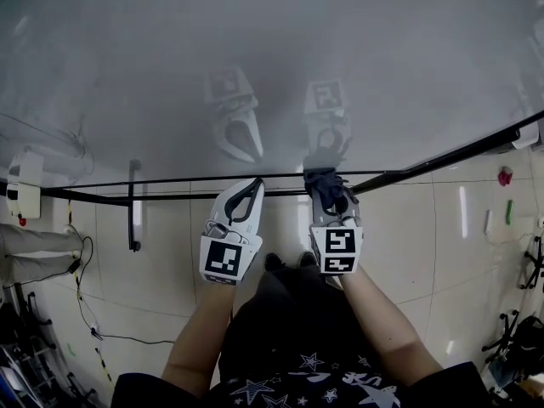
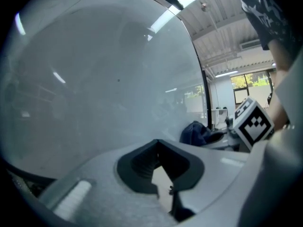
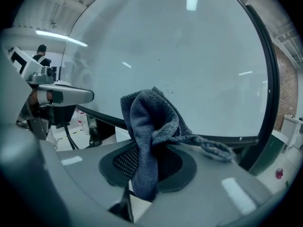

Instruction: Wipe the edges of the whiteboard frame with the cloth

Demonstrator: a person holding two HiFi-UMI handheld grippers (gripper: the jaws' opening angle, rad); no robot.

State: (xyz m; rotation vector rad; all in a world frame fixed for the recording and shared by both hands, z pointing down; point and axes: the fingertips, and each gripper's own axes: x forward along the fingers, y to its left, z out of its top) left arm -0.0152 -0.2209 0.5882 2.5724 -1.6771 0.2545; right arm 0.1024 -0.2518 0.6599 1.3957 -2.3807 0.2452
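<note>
Whiteboard-frame wiping, seen from the head and from both grippers. The dark blue-grey terry cloth [image 3: 147,126] is clamped in the right gripper [image 3: 152,170], whose jaws are closed on its lower fold. Its bunched body stands with its long axis rising out of the pads toward the board, and one twisted tail trails off to the right, low before the board's bottom edge. The pile is looped and nubbly, the folds are loose, and the colour is darker in the creases. In the head view the cloth [image 1: 327,185] forms a small dark wad at the tip of the right gripper [image 1: 331,201], lying over the thin black frame rail [image 1: 450,153] of the glossy pale-grey whiteboard [image 1: 272,49]; actual contact cannot be confirmed. The rail runs left to right across the view, and the board's surface mirrors both tools. The left gripper [image 1: 255,185] points at the same rail just to the left. In its own view the left gripper [image 2: 161,168] has its jaws drawn close with nothing between them, and the cloth [image 2: 196,132] shows beyond to the right. Each tool carries a cube with black-and-white square markers, left [image 1: 223,260] and right [image 1: 340,252]. The person's dark star-printed garment [image 1: 297,381] bears white lettering too cropped to read. A pale tiled floor [image 1: 425,228] lies below.
</note>
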